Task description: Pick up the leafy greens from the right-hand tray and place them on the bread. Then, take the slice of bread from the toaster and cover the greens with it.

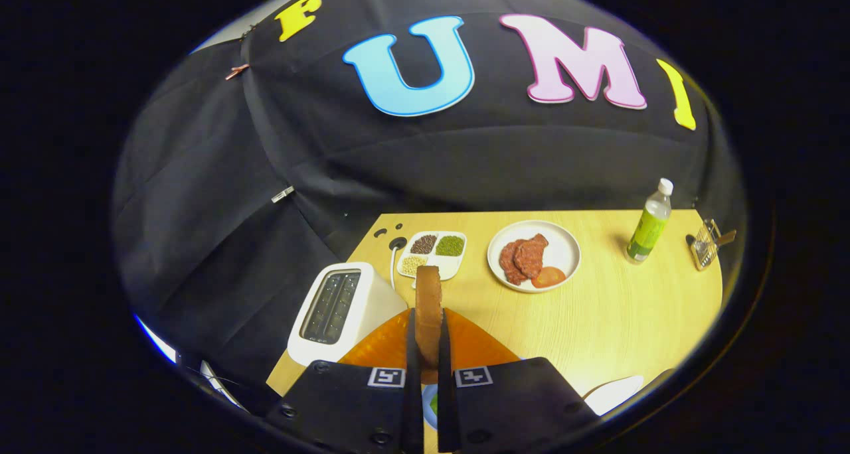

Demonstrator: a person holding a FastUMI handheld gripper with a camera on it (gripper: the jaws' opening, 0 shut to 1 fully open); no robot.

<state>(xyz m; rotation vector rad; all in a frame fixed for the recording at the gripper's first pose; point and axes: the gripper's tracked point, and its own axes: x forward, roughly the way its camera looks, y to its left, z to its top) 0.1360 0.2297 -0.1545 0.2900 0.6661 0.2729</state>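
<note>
My tool is clamped on the slice of bread, both fingers pressing its faces and holding it upright on edge above the orange plate. The toaster stands at the bench's left edge, beside that plate.

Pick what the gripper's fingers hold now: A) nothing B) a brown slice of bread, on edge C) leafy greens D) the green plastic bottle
B: the gripper is shut on the brown slice of bread, which stands on edge between the fingers above the orange plate, beside the white toaster.
</note>
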